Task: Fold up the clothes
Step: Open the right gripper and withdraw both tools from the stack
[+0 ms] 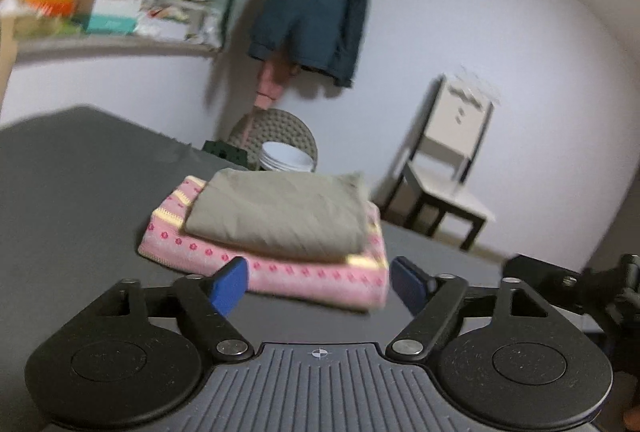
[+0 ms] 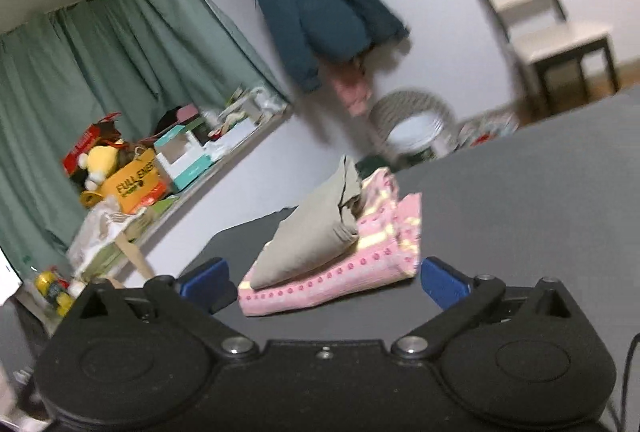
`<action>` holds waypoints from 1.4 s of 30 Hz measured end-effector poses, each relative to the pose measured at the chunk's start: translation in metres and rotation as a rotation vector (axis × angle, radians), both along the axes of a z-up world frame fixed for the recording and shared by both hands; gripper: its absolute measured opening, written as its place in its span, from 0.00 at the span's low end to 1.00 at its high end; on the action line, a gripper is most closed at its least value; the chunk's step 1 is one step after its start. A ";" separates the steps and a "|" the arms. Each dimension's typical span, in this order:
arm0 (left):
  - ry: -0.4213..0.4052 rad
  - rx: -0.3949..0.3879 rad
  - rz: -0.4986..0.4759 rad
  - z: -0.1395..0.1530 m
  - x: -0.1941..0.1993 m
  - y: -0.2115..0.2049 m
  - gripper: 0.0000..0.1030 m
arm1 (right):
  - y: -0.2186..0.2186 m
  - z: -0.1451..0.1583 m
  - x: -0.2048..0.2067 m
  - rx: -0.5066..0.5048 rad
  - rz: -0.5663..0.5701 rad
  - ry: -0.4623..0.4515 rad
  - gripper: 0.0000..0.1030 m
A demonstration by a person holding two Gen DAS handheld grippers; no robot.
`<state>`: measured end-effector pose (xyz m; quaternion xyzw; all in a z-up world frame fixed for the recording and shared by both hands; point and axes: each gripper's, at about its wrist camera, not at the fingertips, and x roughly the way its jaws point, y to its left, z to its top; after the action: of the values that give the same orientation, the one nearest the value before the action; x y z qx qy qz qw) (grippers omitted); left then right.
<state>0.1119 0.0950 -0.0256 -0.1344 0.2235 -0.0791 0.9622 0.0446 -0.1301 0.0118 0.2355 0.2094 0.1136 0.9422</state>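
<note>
A folded olive-grey garment [image 1: 280, 216] lies on top of a folded pink patterned garment [image 1: 304, 276] on the dark grey table [image 1: 72, 200]. My left gripper [image 1: 320, 286] is open just in front of the stack, its blue fingertips [image 1: 230, 286] apart and holding nothing. From the right wrist view the same olive-grey garment [image 2: 316, 228] rests on the pink garment [image 2: 340, 272], seen from the side. My right gripper [image 2: 324, 280] is open too, empty, close to the stack's near edge on the table [image 2: 520, 216]. The right gripper's black body [image 1: 580, 284] shows at the left view's right edge.
A cluttered shelf [image 2: 168, 168] with boxes and a yellow plush toy runs under green curtains [image 2: 100, 64]. A dark blue jacket [image 2: 312, 8] hangs on the wall. A round woven basket [image 1: 276, 136], stacked white bowls [image 1: 286, 156] and a white chair [image 1: 444, 160] stand beyond the table.
</note>
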 end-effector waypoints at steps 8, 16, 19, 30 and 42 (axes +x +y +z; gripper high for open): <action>0.039 0.103 0.067 0.061 -0.080 0.003 0.94 | 0.027 0.059 -0.075 -0.203 -0.098 -0.136 1.00; -0.001 0.097 0.139 0.152 -0.151 0.004 0.94 | 0.039 0.160 -0.150 -0.311 -0.234 -0.323 1.00; -0.042 0.116 0.146 0.195 -0.186 -0.004 0.94 | 0.040 0.201 -0.183 -0.335 -0.272 -0.380 1.00; -0.321 0.237 0.157 0.331 -0.352 -0.019 0.99 | 0.037 0.312 -0.321 -0.337 -0.320 -0.434 1.00; -0.310 0.225 0.117 0.384 -0.434 0.018 0.99 | 0.036 0.351 -0.359 -0.252 -0.243 -0.286 1.00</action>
<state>-0.3223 0.1130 0.3583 -0.0249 0.0719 -0.0173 0.9969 -0.3139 -0.0944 0.3626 0.1210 0.0565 0.0044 0.9910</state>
